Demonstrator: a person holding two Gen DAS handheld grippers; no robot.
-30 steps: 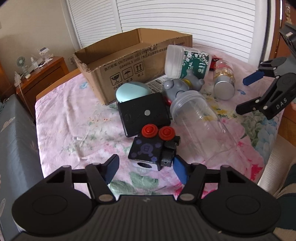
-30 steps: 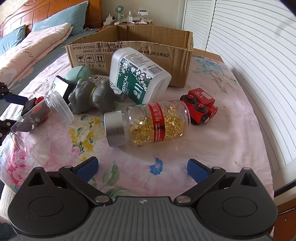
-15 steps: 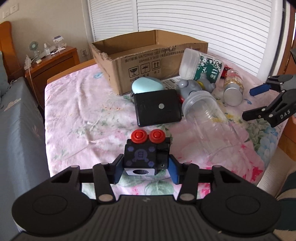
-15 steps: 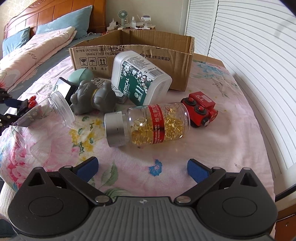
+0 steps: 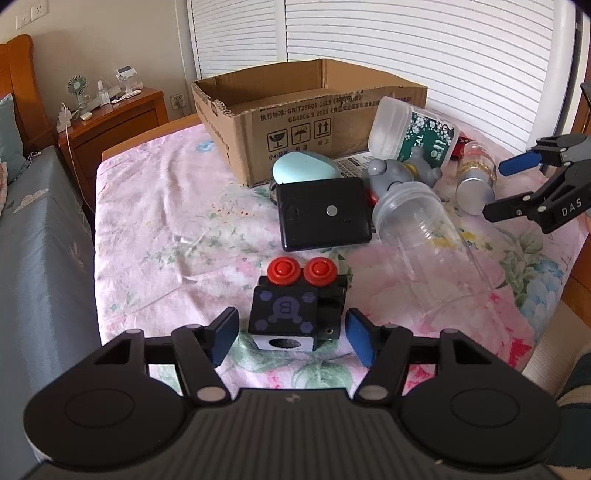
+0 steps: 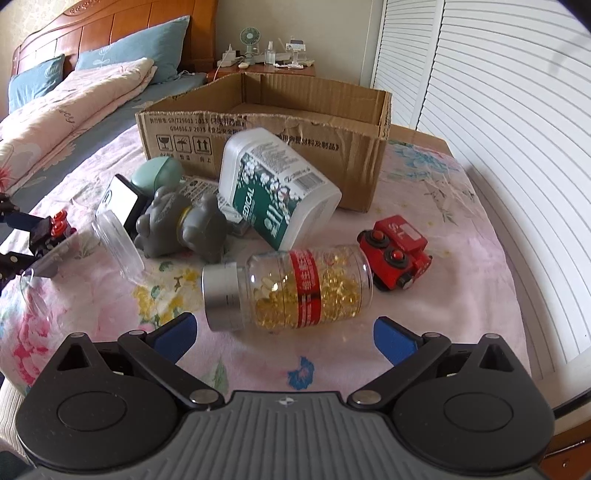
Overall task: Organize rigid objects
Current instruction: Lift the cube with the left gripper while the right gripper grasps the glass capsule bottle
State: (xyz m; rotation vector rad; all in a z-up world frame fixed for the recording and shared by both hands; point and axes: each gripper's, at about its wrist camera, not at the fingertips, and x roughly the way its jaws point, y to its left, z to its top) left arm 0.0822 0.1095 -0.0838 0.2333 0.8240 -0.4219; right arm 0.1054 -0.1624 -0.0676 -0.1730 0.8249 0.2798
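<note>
The left gripper, jaws just opening, brackets the black toy train block with red round wheels untouched; the right gripper gapes near the clear capsule bottle.

White louvred closet doors line the wall beside a wooden-headboard bed; next to the headboard, a wooden nightstand under a cream wall in daylight.

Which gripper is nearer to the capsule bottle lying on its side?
Right. The right gripper hangs open just in front of the capsule bottle; the left gripper straddles the black toy train, far across the table.
</note>
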